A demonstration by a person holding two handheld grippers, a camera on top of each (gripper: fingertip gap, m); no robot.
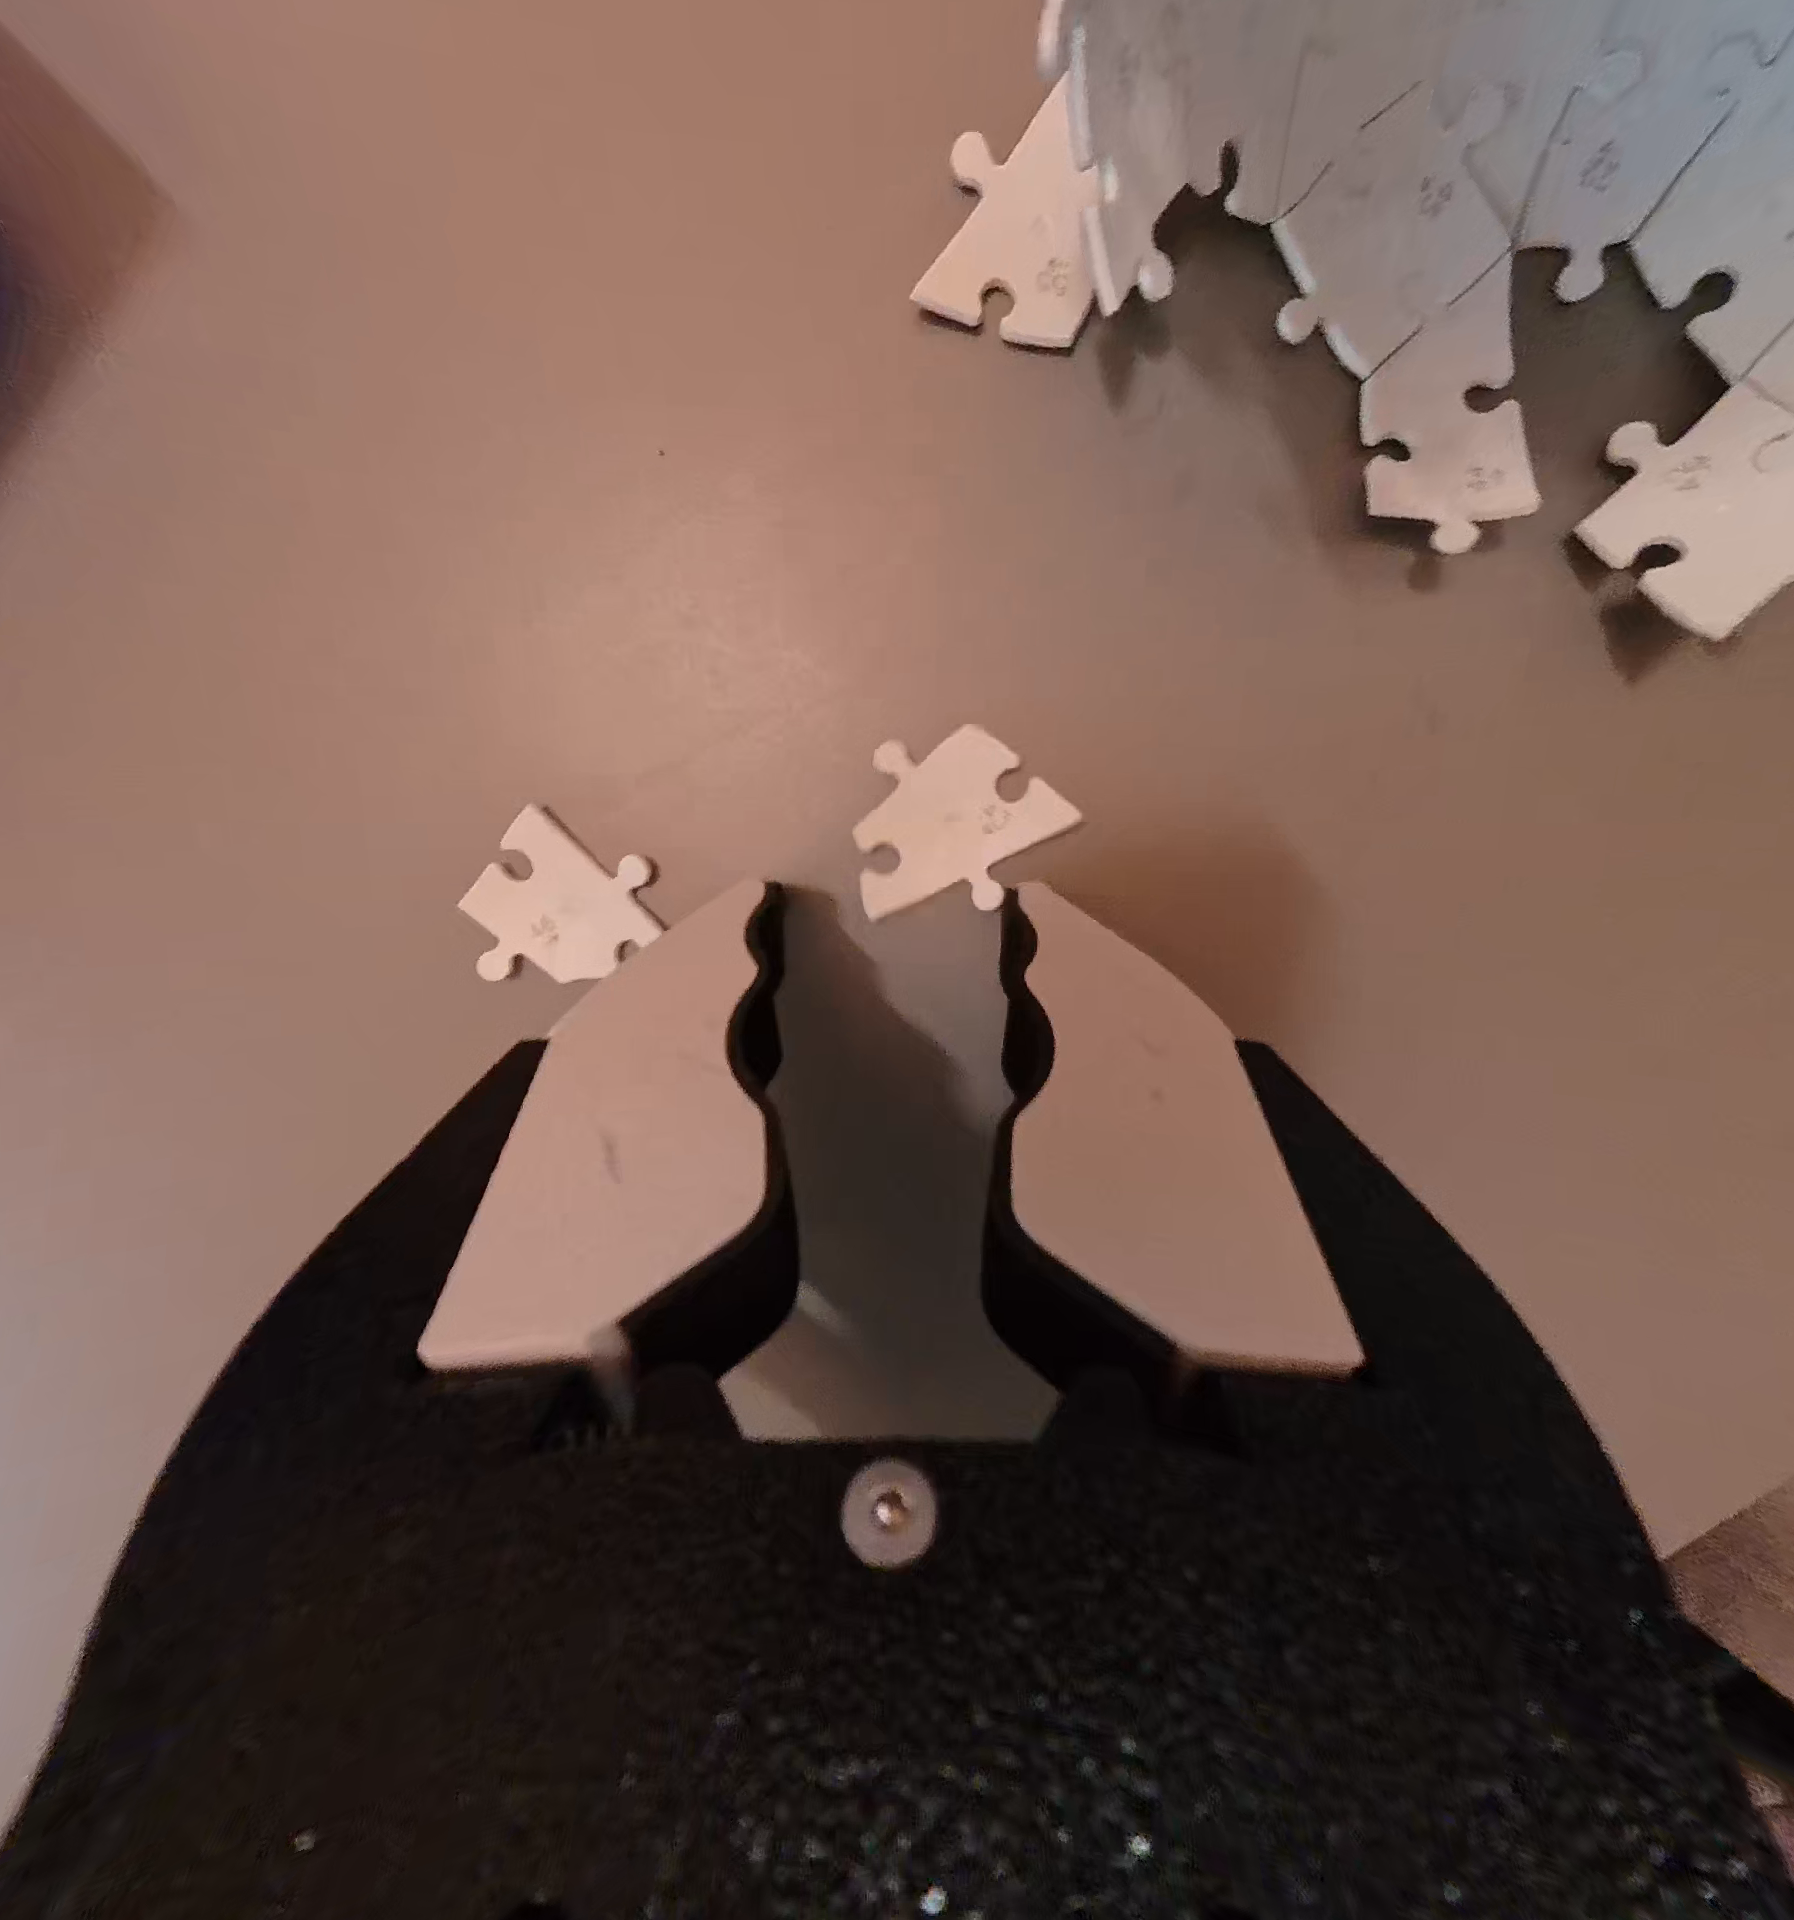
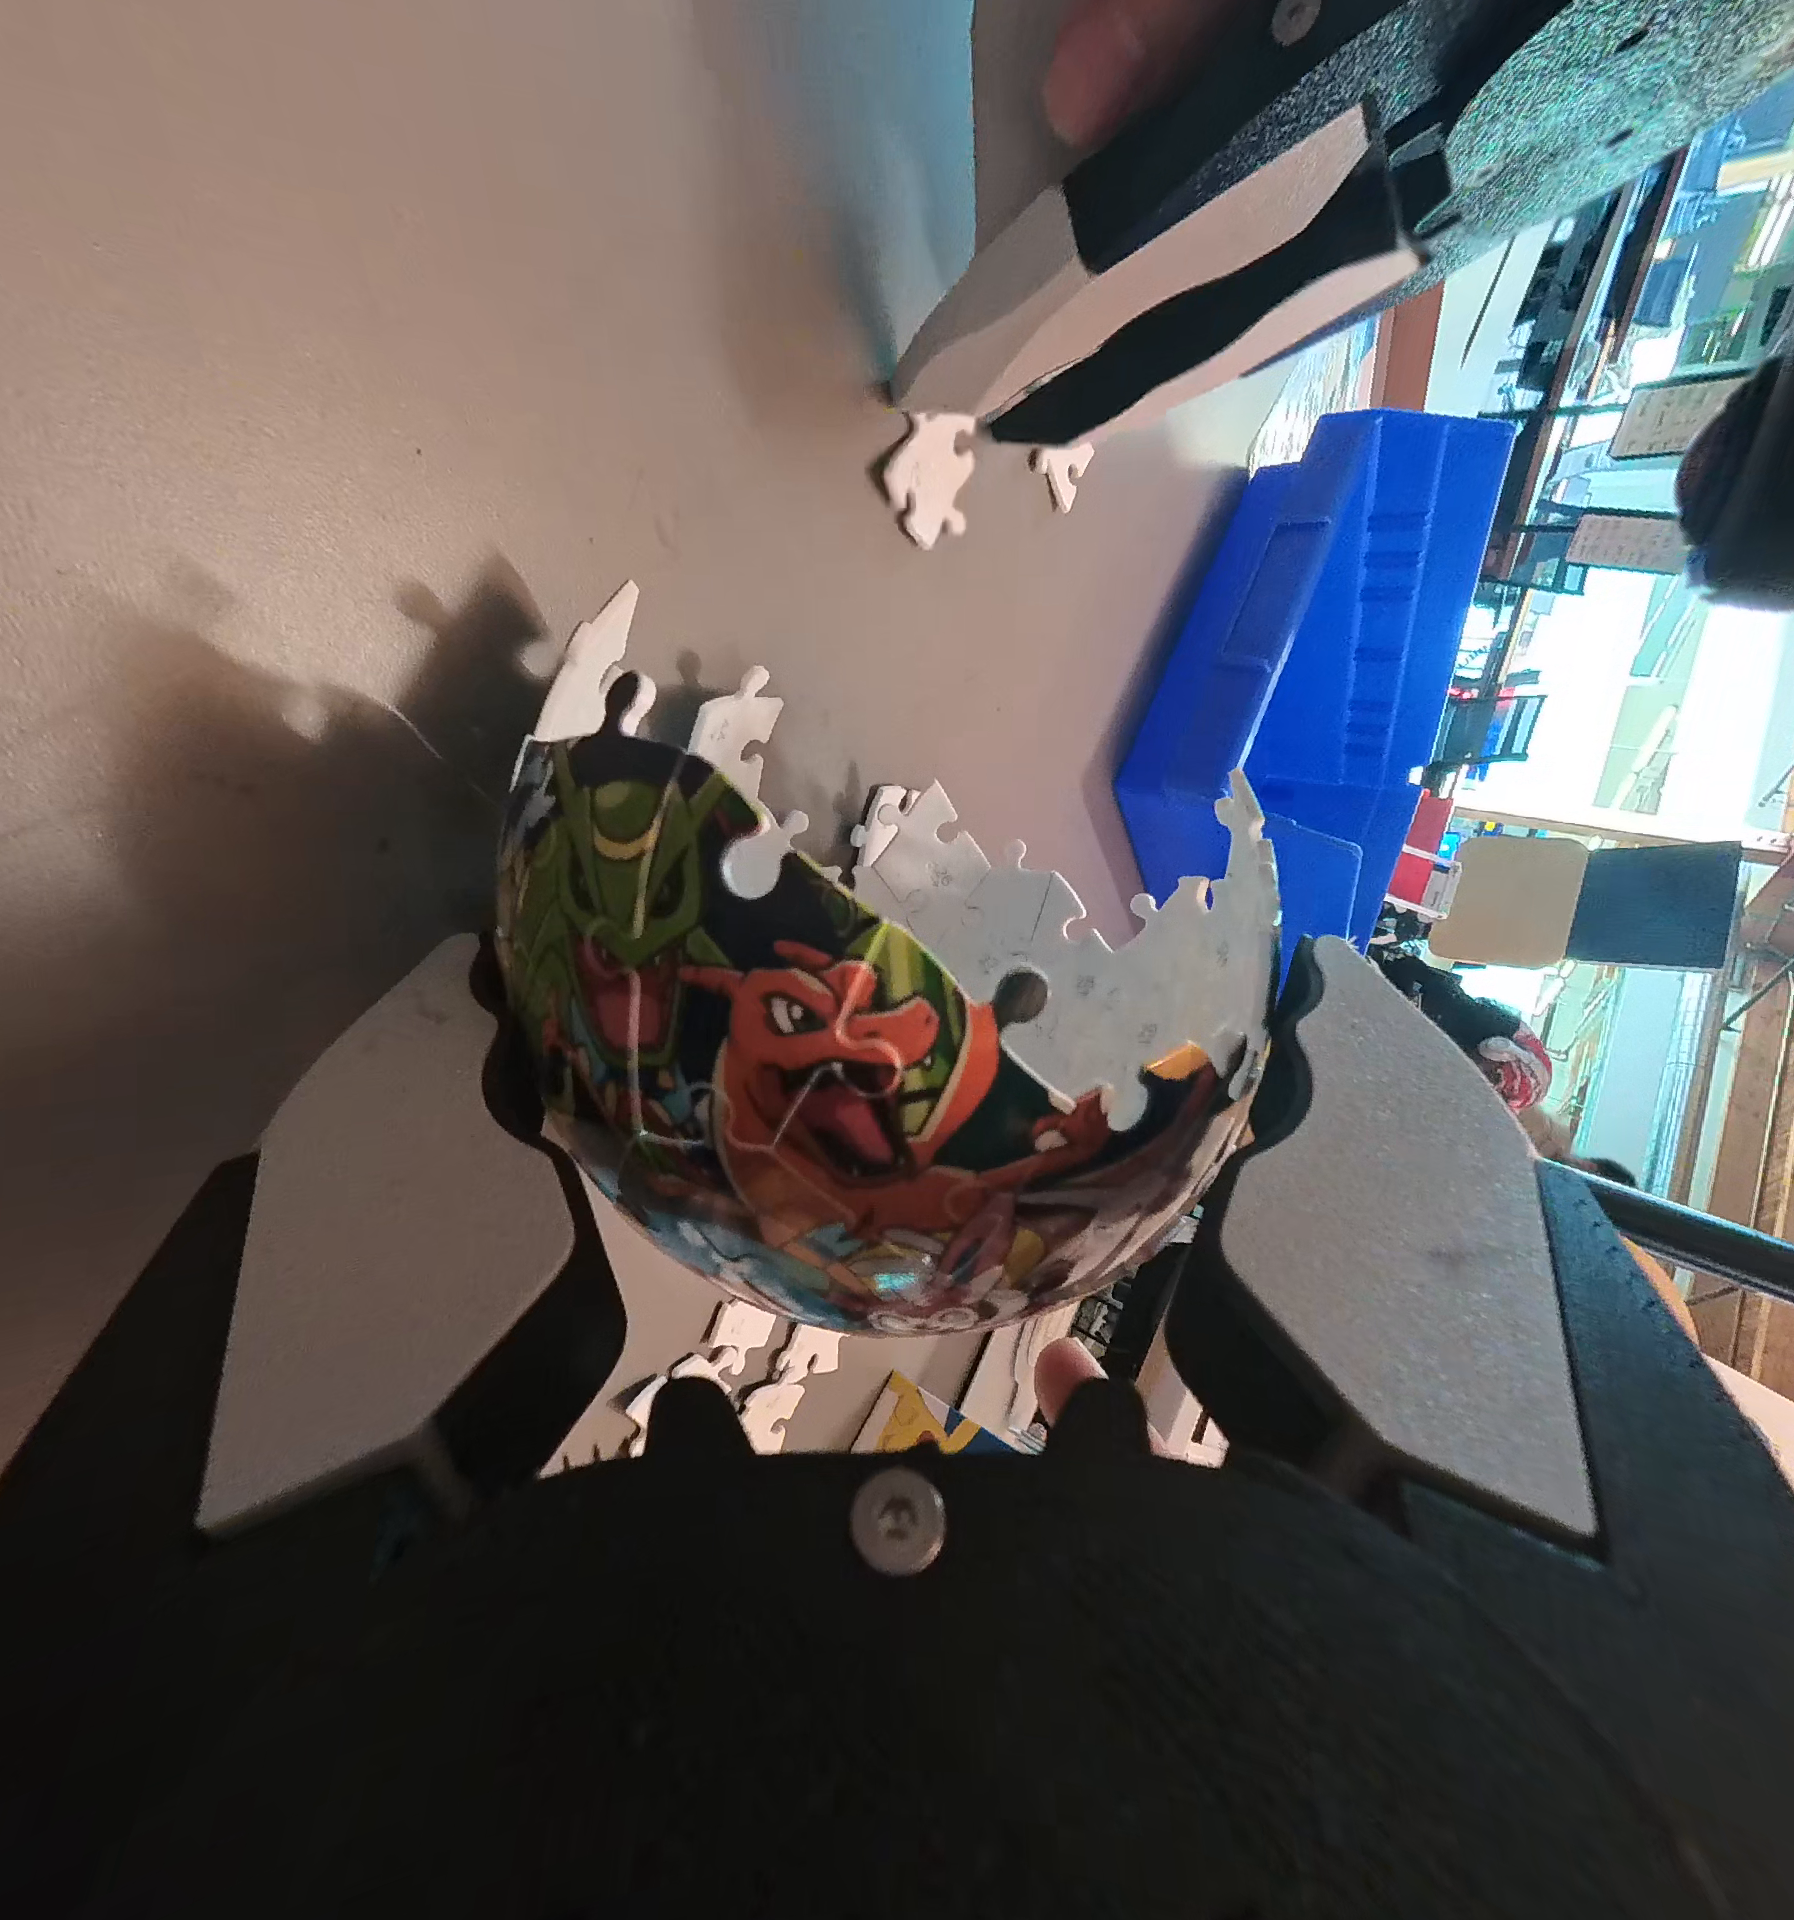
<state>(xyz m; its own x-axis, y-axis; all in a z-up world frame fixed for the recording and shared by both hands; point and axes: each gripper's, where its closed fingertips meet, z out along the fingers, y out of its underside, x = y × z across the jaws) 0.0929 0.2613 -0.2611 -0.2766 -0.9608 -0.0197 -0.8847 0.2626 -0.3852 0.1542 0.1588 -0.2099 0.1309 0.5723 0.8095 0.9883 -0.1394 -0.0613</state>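
My right gripper [image 2: 888, 997] is shut on a half-built puzzle ball [image 2: 810, 1081], a curved shell with a colourful printed outside and a white inside, jagged along its open rim. The shell's white inside also shows at the top right of the left wrist view [image 1: 1444, 156]. My left gripper [image 1: 893, 904] is open and empty, its tips just above the beige table. A loose white puzzle piece [image 1: 960, 821] lies right at its tips. A second loose piece [image 1: 560, 899] lies by the left fingertip. In the right wrist view the left gripper [image 2: 940, 410] hovers over those pieces [image 2: 929, 473].
A blue plastic bin [image 2: 1329, 665] stands on the table [image 1: 457, 468] beyond the ball. More loose white pieces [image 2: 768, 1371] and a printed sheet [image 2: 919, 1418] lie under the ball. A person's fingers [image 2: 1101, 73] show behind the left gripper. Shelving and furniture fill the right background. The left gripper's tips are roughly 15 cm from the right gripper's.
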